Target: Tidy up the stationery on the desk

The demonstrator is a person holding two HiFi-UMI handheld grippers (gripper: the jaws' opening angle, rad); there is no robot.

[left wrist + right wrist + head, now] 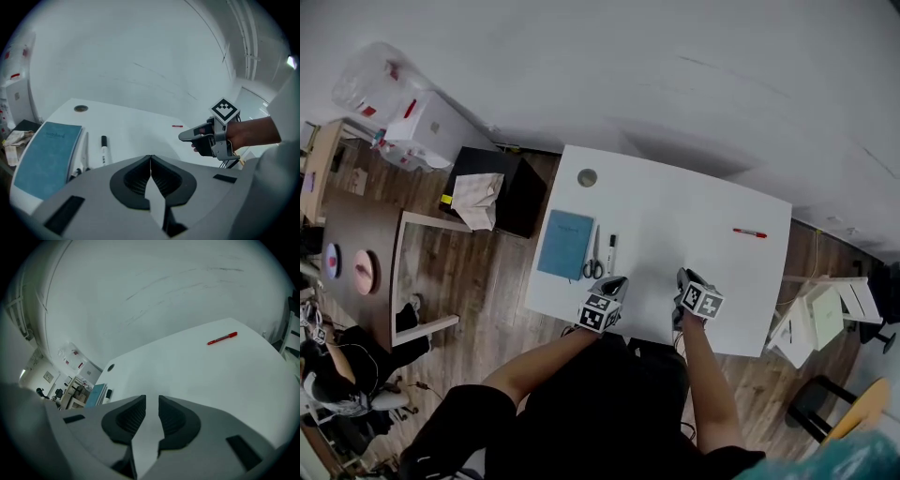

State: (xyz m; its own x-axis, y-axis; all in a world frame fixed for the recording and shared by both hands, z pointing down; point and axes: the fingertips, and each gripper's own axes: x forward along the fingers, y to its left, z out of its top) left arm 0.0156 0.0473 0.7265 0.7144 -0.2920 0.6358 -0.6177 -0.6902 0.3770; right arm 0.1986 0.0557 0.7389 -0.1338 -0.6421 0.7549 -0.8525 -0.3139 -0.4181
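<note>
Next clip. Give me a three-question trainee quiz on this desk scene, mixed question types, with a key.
1. True or false: the red pen lies right next to the blue notebook.
2. What lies between the notebook and the marker? A) scissors B) a stapler C) a ruler
3. Fill in: the jaws of the left tongs are ___, with nothing between them.
Key: 1 false, it lies alone toward the far right of the desk; 2 A; 3 shut.
</note>
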